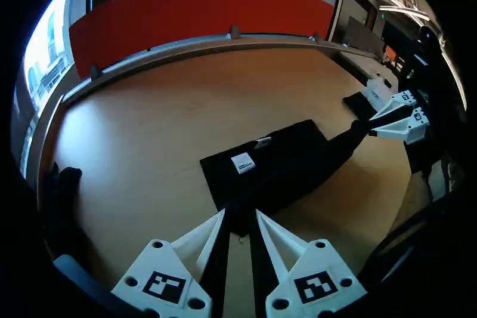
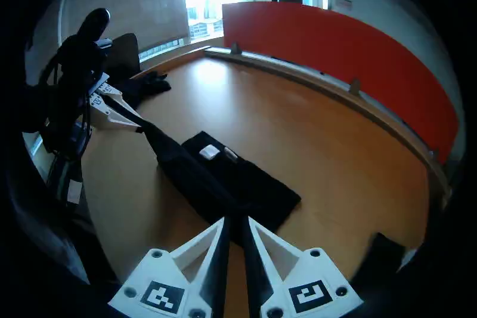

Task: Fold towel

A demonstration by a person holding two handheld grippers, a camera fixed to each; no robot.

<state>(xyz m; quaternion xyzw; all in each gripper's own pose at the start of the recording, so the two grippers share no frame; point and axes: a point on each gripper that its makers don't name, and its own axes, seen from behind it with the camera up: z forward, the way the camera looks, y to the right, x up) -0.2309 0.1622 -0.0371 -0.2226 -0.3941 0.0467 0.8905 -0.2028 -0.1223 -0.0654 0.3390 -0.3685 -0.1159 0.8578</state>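
A black towel (image 1: 280,157) with a white label (image 1: 242,163) lies partly flat on the wooden table (image 1: 149,133). My left gripper (image 1: 238,218) is shut on its near corner. The towel's near edge rises taut to the right gripper (image 1: 368,128), which pinches the other corner at the right. In the right gripper view, my right gripper (image 2: 234,220) is shut on the towel (image 2: 250,184), and the stretched edge runs up left to the left gripper (image 2: 141,127), held by a person's hand. The label (image 2: 209,151) faces up.
A red partition (image 1: 197,14) lines the table's far edge. A dark bundle (image 1: 62,184) sits at the left edge of the table, and a black item (image 1: 358,103) with a white box (image 1: 377,88) at the far right. A chair (image 2: 122,49) stands by the window.
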